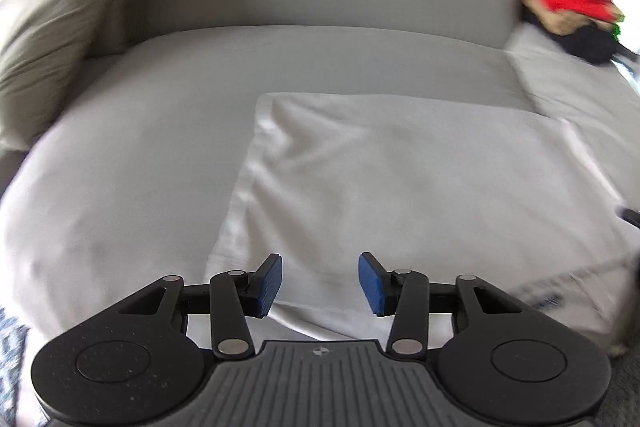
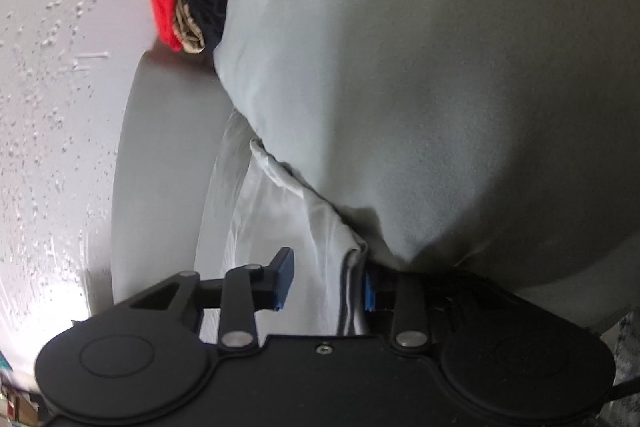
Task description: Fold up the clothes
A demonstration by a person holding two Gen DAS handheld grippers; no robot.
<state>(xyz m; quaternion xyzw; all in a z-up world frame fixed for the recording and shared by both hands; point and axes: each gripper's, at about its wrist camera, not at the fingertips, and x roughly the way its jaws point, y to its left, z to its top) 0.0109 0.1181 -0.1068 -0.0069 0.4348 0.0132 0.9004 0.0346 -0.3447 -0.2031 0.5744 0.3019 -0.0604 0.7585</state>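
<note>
Grey sofa cushions carry the work, with a pale wall behind the backrest. Nearest to me, my left tongs hang well open with nothing between the blue pads, just over the near edge of the white garment. That garment lies straight ahead and a little to the right of them, spread flat on the seat, its long axis running left to right across the cushion, its left edge slanting away from me. It looks like thin, soft cloth, lightly creased, with a small rumple at the far left corner.

My right tongs are turned on their side at the garment's right edge. They are spread wide, and a bunched fold of the white cloth sits in the gap, against the right-hand pad; I judge it is not pinched. So the right hand is the one already at the cloth, and closing there seems the next need.

Farther off, pillows lean at the far left, and a pile of clothes, red, tan and black, rests at the far right.
</note>
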